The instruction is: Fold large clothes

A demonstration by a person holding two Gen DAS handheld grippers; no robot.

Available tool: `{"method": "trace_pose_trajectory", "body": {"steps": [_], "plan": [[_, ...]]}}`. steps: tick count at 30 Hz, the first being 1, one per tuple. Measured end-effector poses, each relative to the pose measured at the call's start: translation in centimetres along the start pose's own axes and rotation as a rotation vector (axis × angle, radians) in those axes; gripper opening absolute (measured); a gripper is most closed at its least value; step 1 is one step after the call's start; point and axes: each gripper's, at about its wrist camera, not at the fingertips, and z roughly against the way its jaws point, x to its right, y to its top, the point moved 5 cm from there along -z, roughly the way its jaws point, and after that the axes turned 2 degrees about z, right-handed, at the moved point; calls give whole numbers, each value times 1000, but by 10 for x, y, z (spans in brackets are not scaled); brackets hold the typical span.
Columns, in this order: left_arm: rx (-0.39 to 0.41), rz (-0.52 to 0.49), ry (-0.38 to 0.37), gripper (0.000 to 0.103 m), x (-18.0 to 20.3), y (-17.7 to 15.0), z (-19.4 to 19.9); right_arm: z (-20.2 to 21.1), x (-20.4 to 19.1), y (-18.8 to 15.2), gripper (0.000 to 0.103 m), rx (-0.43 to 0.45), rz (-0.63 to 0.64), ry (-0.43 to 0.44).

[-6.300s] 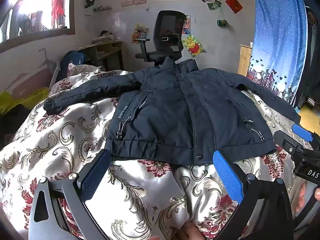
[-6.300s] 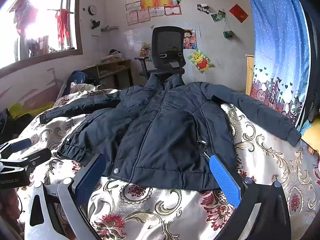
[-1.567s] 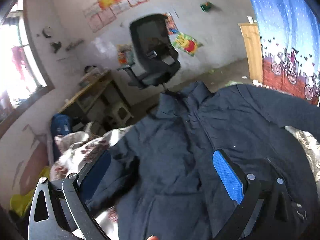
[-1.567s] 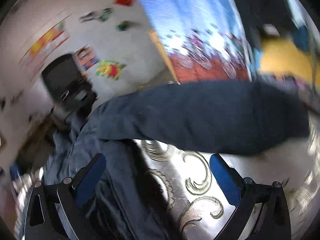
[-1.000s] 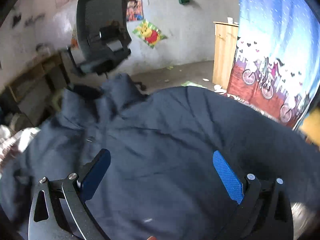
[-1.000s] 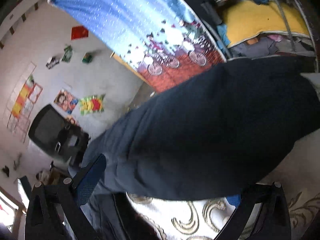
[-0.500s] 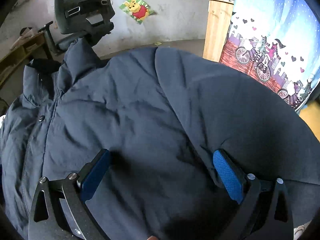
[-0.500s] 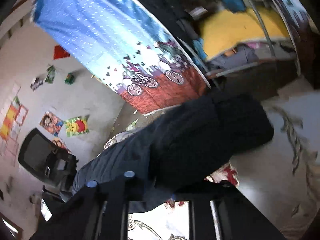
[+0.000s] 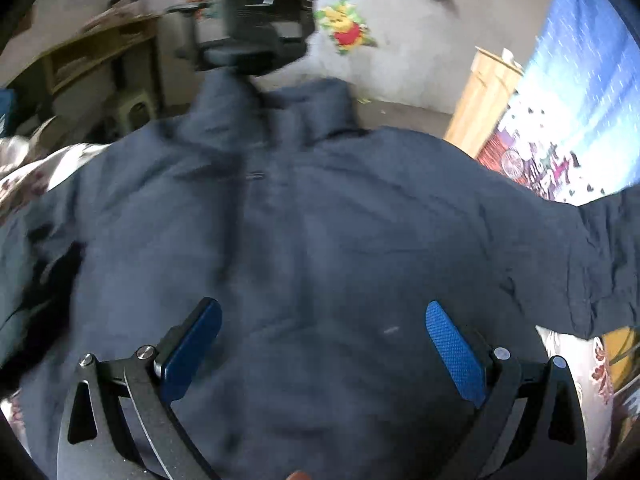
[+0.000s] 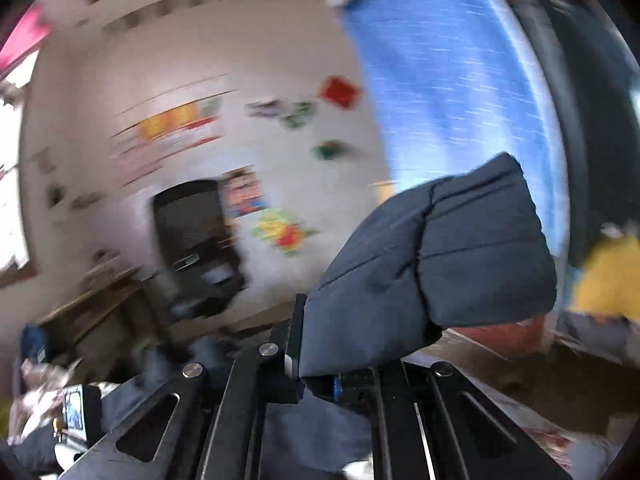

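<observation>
- We see 1 dark navy jacket (image 9: 320,240) filling the left wrist view, spread front-up over a floral bedspread (image 9: 24,176), collar toward the far wall.
- 1 left gripper (image 9: 320,344) hovers low over the jacket's chest, jaws spread wide, nothing between them; we count 2 blue pads (image 9: 454,354), 1 each side.
- Bedspread shows at 2 spots: far left edge and lower right corner.
- 1 black office chair (image 9: 260,12) stands behind the collar; 1 wooden desk (image 9: 92,60) to its left, 1 cartoon poster (image 9: 346,30) to its right on the wall.
- 1 wooden cabinet (image 9: 486,96) and 1 blue curtain (image 9: 572,80) further right.
- 1 sleeve (image 9: 600,264) runs off the jacket's right side and lifts toward the frame edge.
- Right wrist view, blurred: 1 right gripper (image 10: 316,376) has jaws pressed together, pinching the sleeve near its cuff (image 10: 448,248), which sticks up past the fingers, raised off the bed.
- Behind it we see the same 1 chair (image 10: 192,240), 1 poster (image 10: 280,232) and 1 curtain (image 10: 452,80).
- 1 row of papers (image 10: 172,128) on the wall; count unclear from blur.
- 1 yellow item (image 10: 608,276) at far right, too blurred to identify.
</observation>
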Motion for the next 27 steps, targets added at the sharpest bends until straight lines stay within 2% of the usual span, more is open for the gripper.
{"method": "trace_pose_trajectory", "body": {"steps": [5, 10, 14, 15, 18, 21, 22, 23, 25, 26, 27], "plan": [[27, 103, 13, 100, -64, -8, 50, -27, -106, -18, 9, -98, 161, 187], [84, 184, 43, 100, -127, -13, 106, -51, -189, -67, 9, -242, 241, 342], [117, 261, 32, 100, -163, -15, 136, -69, -236, -116, 9, -388, 278, 433], [134, 273, 51, 100, -170, -16, 145, -73, -245, -131, 9, -429, 282, 455], [198, 280, 99, 100, -187, -11, 169, -80, -263, -174, 9, -542, 298, 496], [205, 263, 79, 100, -188, -6, 174, -82, -276, -213, 12, -644, 314, 524], [196, 262, 63, 100, -186, -5, 169, -83, -280, -221, 14, -667, 322, 530], [185, 265, 38, 100, -185, -5, 163, -81, -281, -232, 21, -689, 332, 532], [141, 289, -42, 100, -181, -8, 145, -80, -283, -245, 42, -722, 342, 532], [115, 305, -80, 100, -179, -10, 136, -76, -279, -248, 55, -735, 344, 536], [97, 317, -103, 100, -180, -11, 128, -66, -262, -249, 59, -736, 341, 543]]}}
